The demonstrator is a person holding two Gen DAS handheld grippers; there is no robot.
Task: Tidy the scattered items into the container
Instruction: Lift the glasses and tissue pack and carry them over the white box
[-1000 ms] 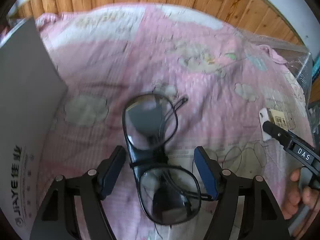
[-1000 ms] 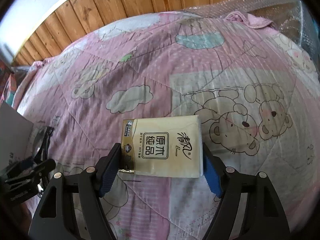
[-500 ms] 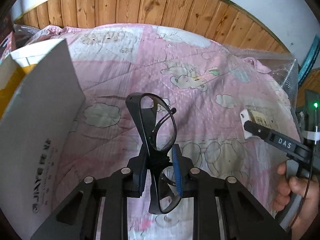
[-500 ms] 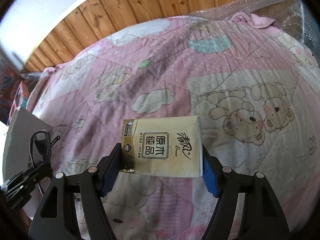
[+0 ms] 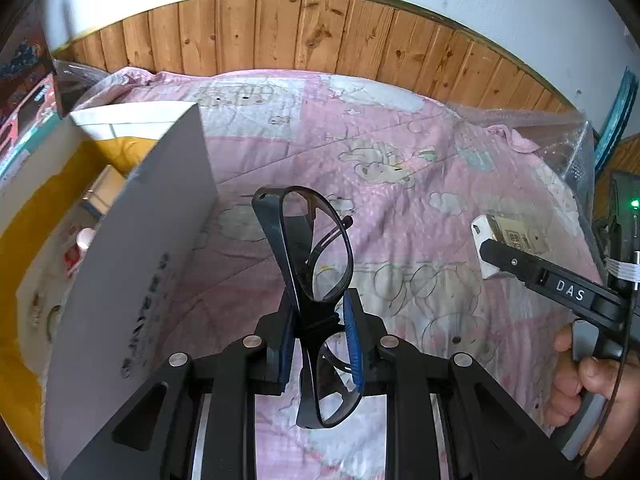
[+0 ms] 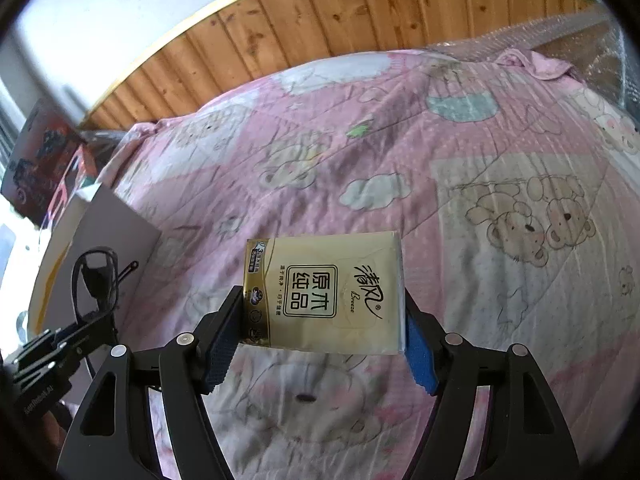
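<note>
Both items are lifted clear of the bed point(image 5: 400, 184) and the step in hand appears to be carrying them to the cardboard box point(image 5: 132, 264), whose grey flap stands at about nine o'clock in the left wrist view.

To do it well, the left gripper point(image 5: 318, 344) should swing toward nine o'clock high enough for the eyeglasses point(image 5: 312, 264) to pass over the flap's top edge. The frame stands upright and the folded temples stick out toward three o'clock, so they could snag. Lower the glasses well inside before letting go, since lenses scratch and a drop may bend the frame. The tissue pack point(image 6: 326, 292) is soft and can follow, or be set in beside the glasses, not on them.

The left jaws are drawn nearly together, pinching the eyeglasses at the bridge, one lens above the pads and one below. The right gripper point(image 6: 320, 338) has its jaws spread wide, pressed on the two short ends of the tissue pack, which hangs level above the pink quilt.
</note>
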